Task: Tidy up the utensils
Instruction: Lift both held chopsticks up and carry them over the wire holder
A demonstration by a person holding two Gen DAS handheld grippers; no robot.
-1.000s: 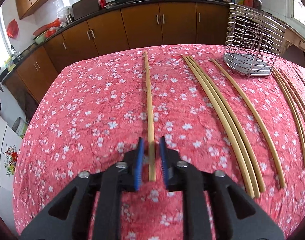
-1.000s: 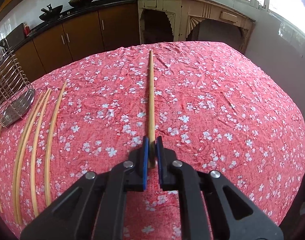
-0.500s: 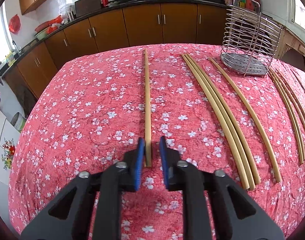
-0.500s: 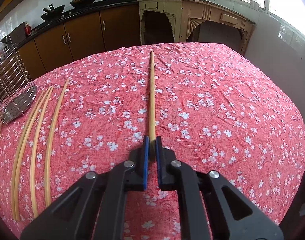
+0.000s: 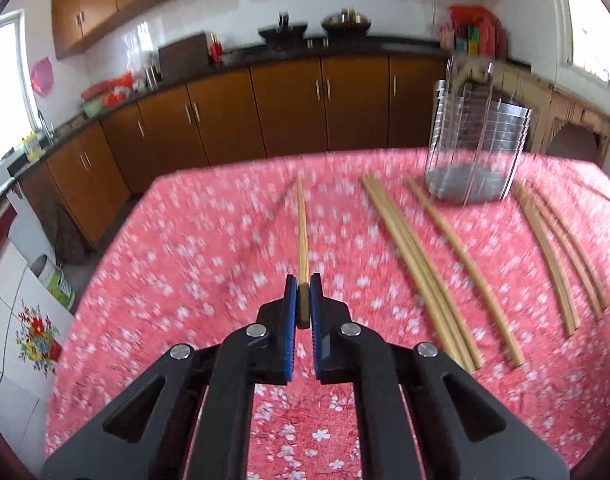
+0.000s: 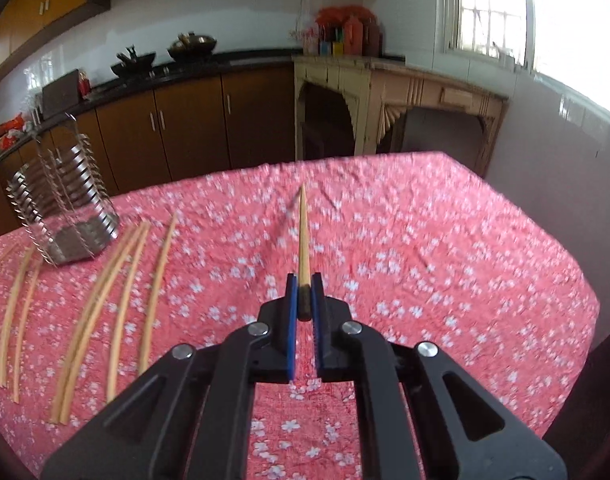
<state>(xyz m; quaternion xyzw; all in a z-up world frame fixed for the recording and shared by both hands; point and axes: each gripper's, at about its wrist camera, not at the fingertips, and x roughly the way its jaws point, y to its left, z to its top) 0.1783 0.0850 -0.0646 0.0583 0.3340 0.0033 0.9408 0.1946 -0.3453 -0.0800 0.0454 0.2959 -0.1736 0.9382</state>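
Observation:
My left gripper [image 5: 303, 285] is shut on the near end of a long wooden chopstick [image 5: 302, 232] and holds it lifted above the red floral tablecloth. My right gripper [image 6: 303, 283] is shut on another chopstick [image 6: 303, 236], also raised, its tip pointing away. A wire utensil holder [image 5: 475, 140] stands at the back right in the left wrist view; in the right wrist view the holder [image 6: 61, 208] is at the back left. Several loose chopsticks [image 5: 419, 268] lie on the cloth beside it; they also show in the right wrist view [image 6: 117, 280].
The table [image 5: 185, 240] is covered by a red floral cloth and its edges fall away on all sides. Brown kitchen cabinets [image 5: 265, 108] and a counter with pots run behind. A pale wooden sideboard [image 6: 401, 100] stands at the back right.
My left gripper has shut on its chopstick. Both grippers have lifted their chopsticks off the cloth and tilted up, so more of the kitchen shows.

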